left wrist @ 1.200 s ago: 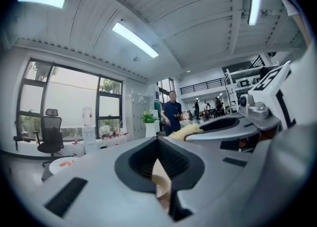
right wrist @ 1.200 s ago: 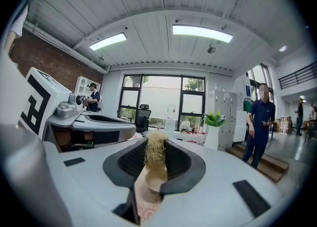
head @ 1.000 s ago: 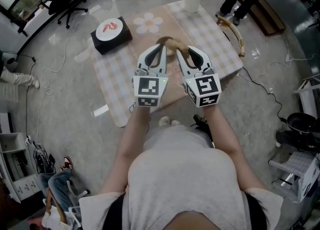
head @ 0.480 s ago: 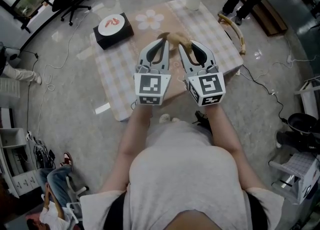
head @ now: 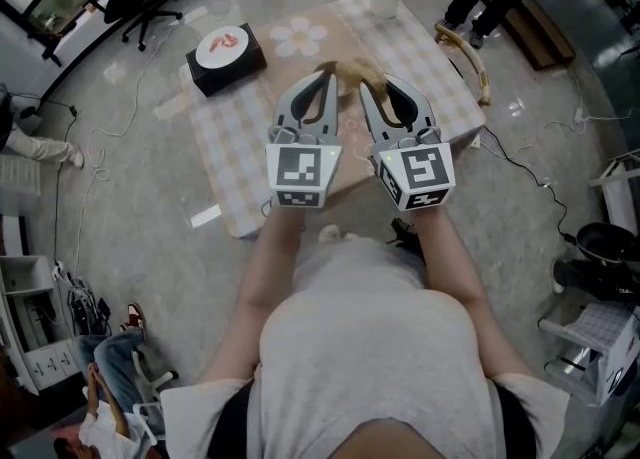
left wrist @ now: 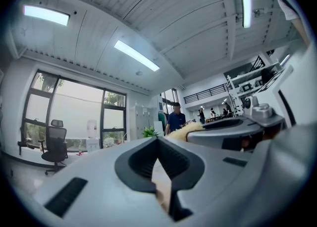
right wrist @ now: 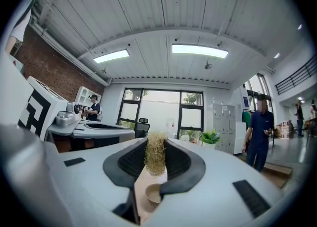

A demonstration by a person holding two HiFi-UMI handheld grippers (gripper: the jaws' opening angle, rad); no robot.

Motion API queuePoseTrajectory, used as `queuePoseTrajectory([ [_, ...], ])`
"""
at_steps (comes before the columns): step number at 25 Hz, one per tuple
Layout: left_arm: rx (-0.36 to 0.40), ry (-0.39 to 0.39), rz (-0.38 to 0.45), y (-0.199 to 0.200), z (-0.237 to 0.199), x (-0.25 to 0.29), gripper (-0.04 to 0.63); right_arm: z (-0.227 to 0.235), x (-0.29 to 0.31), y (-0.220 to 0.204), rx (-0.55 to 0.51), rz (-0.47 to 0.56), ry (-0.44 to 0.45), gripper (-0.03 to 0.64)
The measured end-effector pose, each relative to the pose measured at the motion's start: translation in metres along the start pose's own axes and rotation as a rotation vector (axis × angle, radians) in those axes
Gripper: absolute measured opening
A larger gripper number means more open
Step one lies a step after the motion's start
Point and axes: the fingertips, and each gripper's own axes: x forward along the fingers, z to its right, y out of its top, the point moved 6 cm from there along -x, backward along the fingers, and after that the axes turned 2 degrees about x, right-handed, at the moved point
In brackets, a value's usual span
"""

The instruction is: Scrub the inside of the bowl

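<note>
Scrubber (right wrist: pixel 155 164) clamped in right claw (right wrist: pixel 155 144), bowl (right wrist: pixel 152 194) below

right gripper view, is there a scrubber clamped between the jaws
Yes, the right gripper has a straw-coloured, fibrous scrubber pinched between its two jaws, sticking up above them.

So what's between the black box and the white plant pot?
A white flower motif with a yellow centre on the checked tablecloth; the head view shows it.
</note>
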Motion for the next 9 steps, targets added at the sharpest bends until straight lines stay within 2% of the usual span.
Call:
queuePoseTrajectory([
  [9,0.01,-0.003,0.016,0.0057,0.004,-0.0008,0.011,0.0008,-0.0021,0.0051,-0.02,0.012,0.008,0.091],
])
